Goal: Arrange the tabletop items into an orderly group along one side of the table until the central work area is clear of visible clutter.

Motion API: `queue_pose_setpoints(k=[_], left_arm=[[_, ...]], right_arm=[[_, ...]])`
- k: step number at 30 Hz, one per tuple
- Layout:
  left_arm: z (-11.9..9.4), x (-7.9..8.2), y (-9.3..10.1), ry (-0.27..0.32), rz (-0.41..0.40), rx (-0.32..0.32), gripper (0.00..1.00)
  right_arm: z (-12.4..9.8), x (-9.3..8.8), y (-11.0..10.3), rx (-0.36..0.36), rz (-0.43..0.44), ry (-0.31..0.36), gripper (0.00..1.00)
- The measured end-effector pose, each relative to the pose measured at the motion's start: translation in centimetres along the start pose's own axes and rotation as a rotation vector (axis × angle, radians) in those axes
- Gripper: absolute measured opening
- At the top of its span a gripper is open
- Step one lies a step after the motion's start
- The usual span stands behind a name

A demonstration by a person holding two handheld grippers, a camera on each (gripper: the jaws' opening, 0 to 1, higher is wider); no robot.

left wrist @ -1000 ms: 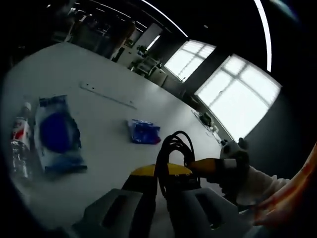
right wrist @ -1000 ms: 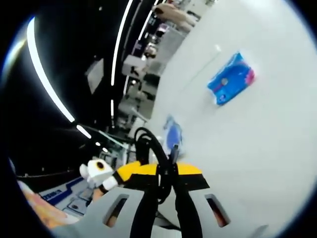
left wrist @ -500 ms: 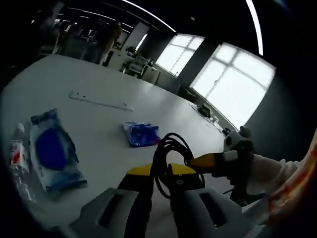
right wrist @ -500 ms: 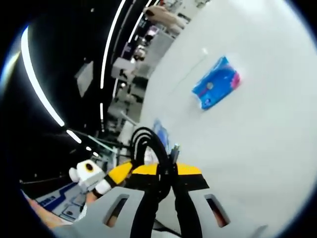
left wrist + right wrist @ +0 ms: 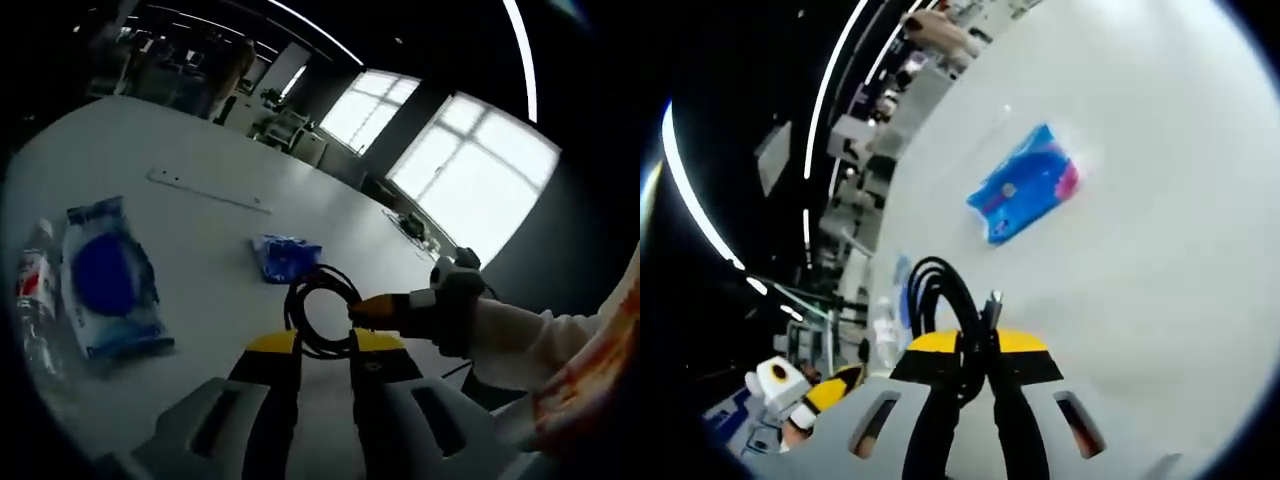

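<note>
A black coiled cable (image 5: 945, 310) is sitting pinched between the right gripper (image 5: 975, 375)'s narrow jaws, looping above the white table (image 5: 1160, 250). In the left gripper view that cable (image 5: 318, 310) is hanging just past the left gripper (image 5: 325, 360), whose jaws are standing slightly apart, holding nothing. Half a second ago they were clamping it. Beyond the cable are lying a small blue packet (image 5: 283, 256), a larger blue pack (image 5: 112, 290) and a bottle (image 5: 35, 300).

The bench (image 5: 200, 250) was pale grey, the cable coil (image 5: 320, 310) black (glossy), the packet (image 5: 1025, 185) blue with a pink end, and the bottle's (image 5: 35, 300) label red and white.
</note>
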State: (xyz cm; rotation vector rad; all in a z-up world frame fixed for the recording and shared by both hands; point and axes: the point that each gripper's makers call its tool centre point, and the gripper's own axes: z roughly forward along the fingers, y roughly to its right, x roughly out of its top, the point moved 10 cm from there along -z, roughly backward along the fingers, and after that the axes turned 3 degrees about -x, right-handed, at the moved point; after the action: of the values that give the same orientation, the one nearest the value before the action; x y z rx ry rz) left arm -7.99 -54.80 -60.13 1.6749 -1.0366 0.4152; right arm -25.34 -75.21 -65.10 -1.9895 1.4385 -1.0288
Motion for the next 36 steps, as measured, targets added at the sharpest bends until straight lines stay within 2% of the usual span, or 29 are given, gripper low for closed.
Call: queue_pose_setpoints(k=[6,14,24,32,36], left_arm=[[-0.6,-0.5,-0.9,0.021,-0.051,0.028,0.19],[-0.4,-1.0,-0.7,0.017,-0.077,0.030,0.18],[-0.3,-1.2,-1.1,0.013,-0.096,0.034,0.18],[-0.7,-1.7,-1.9,0.017,-0.137,0.044,0.17],[-0.8,-1.9,-1.9,0.009,-0.138,0.049,0.17]], right_arm=[[1.3,1.4,0.7,-0.013,0.023,0.006,0.09],[3.3,1.3,1.3,-0.029,0.043,-0.027,0.09],[4.7,1.2,1.8,-0.087,-0.026,-0.088,0.09],[5.1,1.1,2.2,-0.099,-0.023,-0.094,0.10],[5.2,1.0,2.2,-0.116,-0.051,-0.087,0.10]])
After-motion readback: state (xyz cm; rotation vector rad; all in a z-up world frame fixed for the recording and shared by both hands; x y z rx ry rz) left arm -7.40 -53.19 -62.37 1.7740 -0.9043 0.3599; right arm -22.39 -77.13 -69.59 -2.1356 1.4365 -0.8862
